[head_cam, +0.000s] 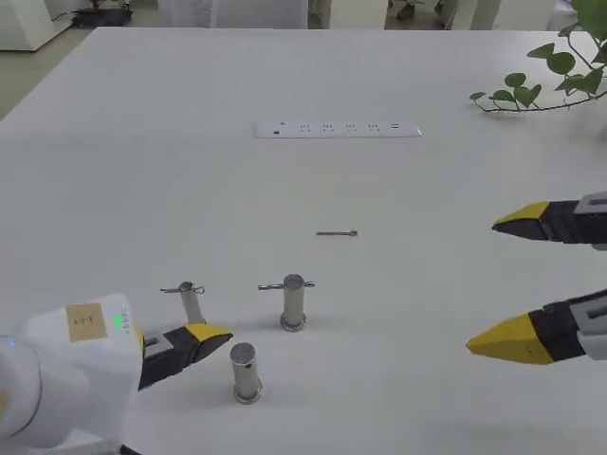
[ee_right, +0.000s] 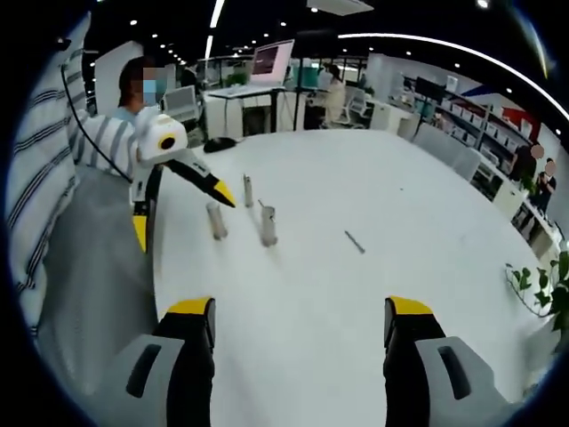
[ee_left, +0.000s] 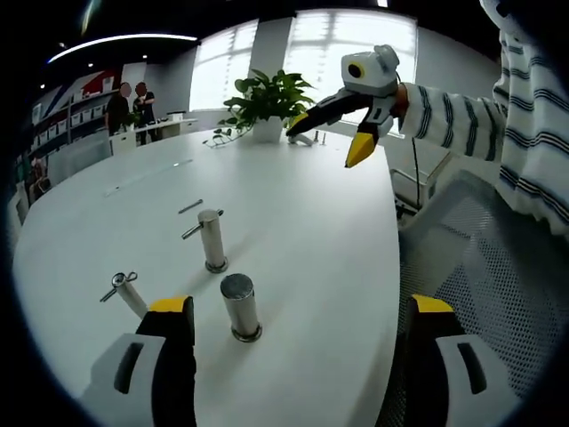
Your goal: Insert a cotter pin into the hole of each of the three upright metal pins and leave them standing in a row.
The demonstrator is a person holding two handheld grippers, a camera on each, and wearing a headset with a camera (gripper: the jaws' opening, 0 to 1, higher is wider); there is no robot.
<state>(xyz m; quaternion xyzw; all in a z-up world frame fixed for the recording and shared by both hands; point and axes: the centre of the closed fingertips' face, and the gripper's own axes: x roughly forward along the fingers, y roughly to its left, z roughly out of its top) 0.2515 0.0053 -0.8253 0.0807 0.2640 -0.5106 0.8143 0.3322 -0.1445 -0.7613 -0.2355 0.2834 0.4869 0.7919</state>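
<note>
Both our tools are released, jaws wide: left tool (ee_left: 298, 307) at the desk's (head_cam: 142, 190) near edge, right tool (head_cam: 512, 281) over open desk. Beside the left stand three upright pins — left pin (head_cam: 193, 303) and far pin (head_cam: 293, 305) each crossed by a cotter (head_cam: 273, 285), near pin (head_cam: 246, 372) bare. The loose cotter pin (head_cam: 337, 233) lies flat beyond, long axis side to side, before the power strip (head_cam: 337, 129).
</note>
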